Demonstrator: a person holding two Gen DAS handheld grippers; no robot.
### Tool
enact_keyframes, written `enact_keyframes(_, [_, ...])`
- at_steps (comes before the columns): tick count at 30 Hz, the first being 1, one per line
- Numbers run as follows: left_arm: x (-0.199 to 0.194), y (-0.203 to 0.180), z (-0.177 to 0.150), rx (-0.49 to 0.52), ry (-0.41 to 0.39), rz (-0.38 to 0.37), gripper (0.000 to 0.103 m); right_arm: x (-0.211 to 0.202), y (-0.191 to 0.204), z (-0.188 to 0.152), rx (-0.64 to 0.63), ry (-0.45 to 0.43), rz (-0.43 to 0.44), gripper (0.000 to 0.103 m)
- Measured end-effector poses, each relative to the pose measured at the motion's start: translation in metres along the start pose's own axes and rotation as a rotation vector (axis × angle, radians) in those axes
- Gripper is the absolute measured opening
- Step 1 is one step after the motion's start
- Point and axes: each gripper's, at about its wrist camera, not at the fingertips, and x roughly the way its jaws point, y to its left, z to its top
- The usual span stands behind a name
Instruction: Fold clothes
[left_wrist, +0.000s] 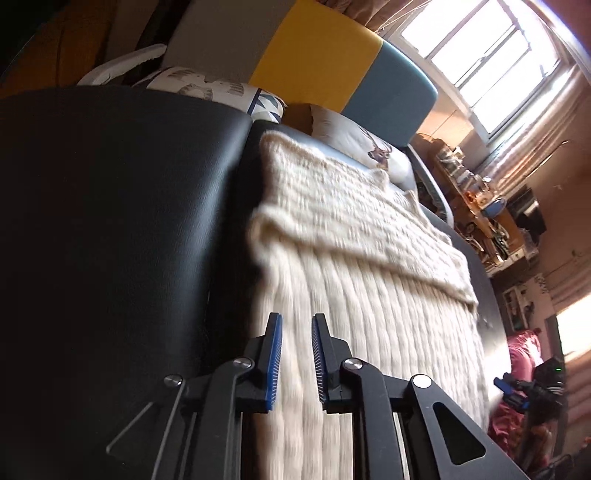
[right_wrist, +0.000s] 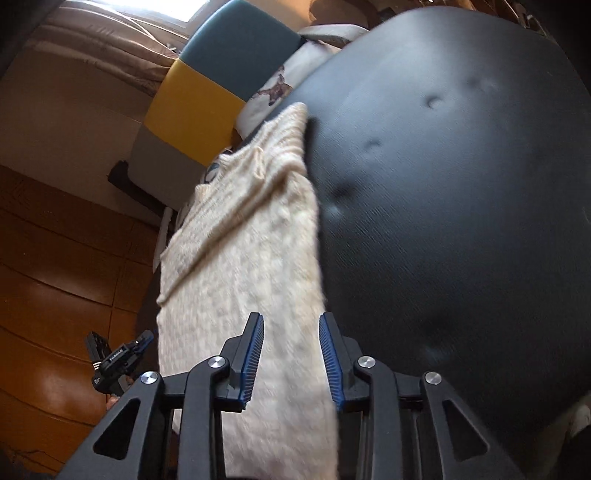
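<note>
My left gripper (left_wrist: 296, 363) has its blue-ribbed fingers a narrow gap apart, clamping nothing; my right gripper (right_wrist: 291, 363) stands wider, also bare. The cream chunky-knit sweater (left_wrist: 362, 251) runs toward twelve o'clock, a layer lapped over its far end, on the black leatherette pad (right_wrist: 461, 206). Risk: a shallow pinch takes one layer, so loose knit stretches, sags or slides on slick leatherette.

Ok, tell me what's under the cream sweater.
The cream sweater lies on a black padded surface, bare on both sides. A folded layer covers its upper part; whatever sits beneath is hidden.
</note>
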Motion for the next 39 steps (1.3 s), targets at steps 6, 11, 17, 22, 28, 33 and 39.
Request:
enact_keyframes(6, [-0.022,0.01,-0.056,-0.004,0.052,-0.018,0.029,0.0,-0.015,-0.043,0.004,0.103,0.06,0.035])
enact_keyframes(11, [-0.031,0.009,-0.086,0.009,0.079,-0.038,0.032,0.009,-0.009,-0.047,-0.018,0.118,0.103,0.035])
enact_keyframes(17, [-0.039,0.01,-0.106,0.046,0.081,-0.027,0.04,0.021,-0.003,-0.052,-0.044,0.136,0.155,0.035])
enact_keyframes(22, [-0.04,0.004,-0.117,0.089,0.064,-0.052,0.046,0.026,-0.001,-0.054,-0.059,0.146,0.188,0.035])
enact_keyframes(28, [-0.03,-0.019,-0.123,0.154,0.078,-0.063,0.049,0.03,-0.01,-0.048,0.012,0.18,0.24,0.036])
enact_keyframes(33, [-0.027,-0.018,-0.12,0.121,0.095,-0.06,0.05,0.021,-0.021,-0.047,0.038,0.144,0.256,0.036])
enact_keyframes(39, [-0.023,-0.028,-0.12,0.113,0.098,-0.066,0.072,0.02,-0.019,-0.047,-0.012,0.117,0.266,0.037])
